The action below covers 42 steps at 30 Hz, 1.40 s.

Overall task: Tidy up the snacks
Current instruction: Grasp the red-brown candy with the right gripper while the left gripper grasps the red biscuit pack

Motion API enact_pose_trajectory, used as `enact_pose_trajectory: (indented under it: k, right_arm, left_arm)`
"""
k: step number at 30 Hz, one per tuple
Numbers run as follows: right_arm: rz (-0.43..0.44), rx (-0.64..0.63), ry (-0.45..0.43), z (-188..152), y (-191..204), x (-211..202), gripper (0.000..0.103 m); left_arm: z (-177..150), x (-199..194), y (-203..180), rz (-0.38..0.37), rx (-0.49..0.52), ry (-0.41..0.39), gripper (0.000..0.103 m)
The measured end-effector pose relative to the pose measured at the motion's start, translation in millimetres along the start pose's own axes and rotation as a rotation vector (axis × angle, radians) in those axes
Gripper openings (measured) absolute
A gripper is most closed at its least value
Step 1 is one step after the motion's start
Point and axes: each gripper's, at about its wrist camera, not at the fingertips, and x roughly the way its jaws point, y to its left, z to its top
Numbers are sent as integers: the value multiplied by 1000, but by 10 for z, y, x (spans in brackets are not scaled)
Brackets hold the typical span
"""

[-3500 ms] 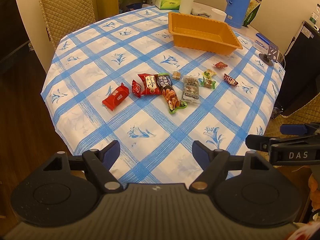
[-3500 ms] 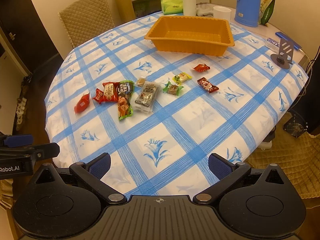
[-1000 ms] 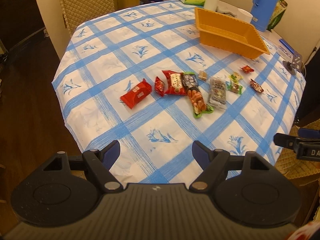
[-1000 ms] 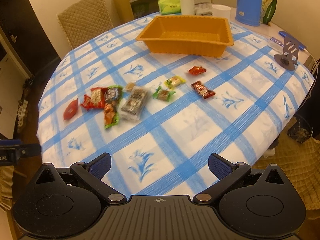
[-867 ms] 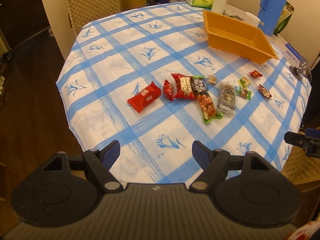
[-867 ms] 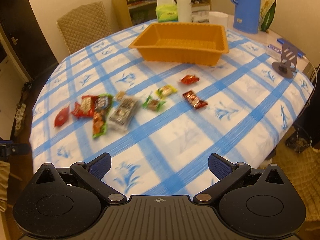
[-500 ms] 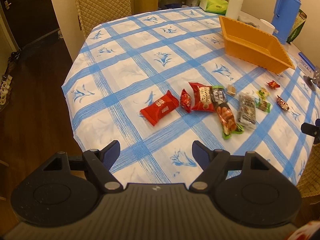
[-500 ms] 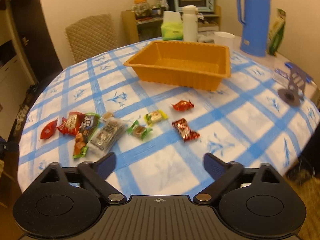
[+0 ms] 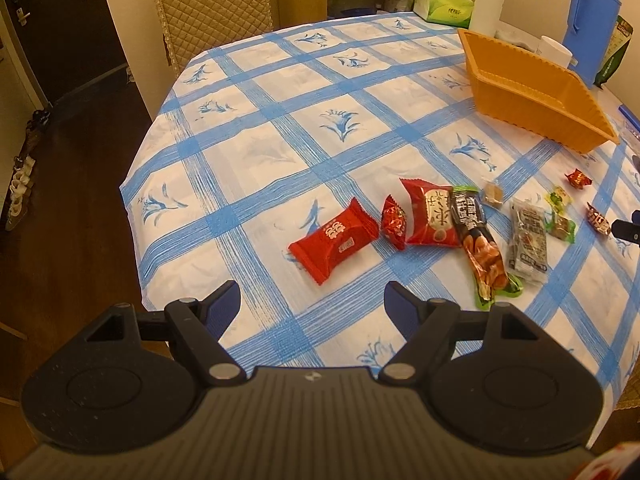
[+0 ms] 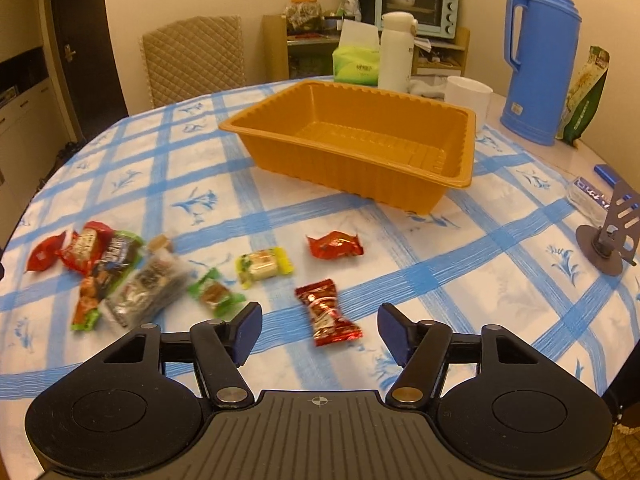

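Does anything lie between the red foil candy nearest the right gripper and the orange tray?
Yes. In the right wrist view, another red-wrapped candy lies between the foil candy and the orange tray; otherwise only bare tablecloth.

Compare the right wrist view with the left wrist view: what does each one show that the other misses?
Only the right wrist view shows the toaster oven on the shelf, the grey stand and the tray's bare floor; the right gripper is closing over a red candy, not yet touching it. Only the left wrist view shows the dark floor with shoes by the wall, and the left gripper open, with nothing in it. Both show the orange tray, the snack row, the blue thermos and the quilted chair.
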Motion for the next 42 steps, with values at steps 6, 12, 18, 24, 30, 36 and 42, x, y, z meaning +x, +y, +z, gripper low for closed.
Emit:
enact_pose_trajectory:
  k: [6,12,18,24,30,36,42]
  right_arm:
    - [18,-21,32,29,-55,179,59]
    - [35,-40,62,70,-69,357,45]
    - [22,-46,78,81,-74,445,42]
    - [18,-58,84,71,-60,470,25]
    - [-8,-104,78,61,5,427,21]
    - [-22,-61,60,79,-28,301,21]
    - [-57,-32,44,72,-79,167,21]
  left_arm:
    - [68,128,-16,13,2,8,77]
    - [112,212,-41,17,28,15,77]
    - [136,250,-34,20,40,17,77]
    - [155,292,-28,17,50,19,77]
    - [169,319,-53,8,90,10,77]
    - [174,378,-72,-10,169,-1,77]
    - [210,488,-73,-8,238,1,72]
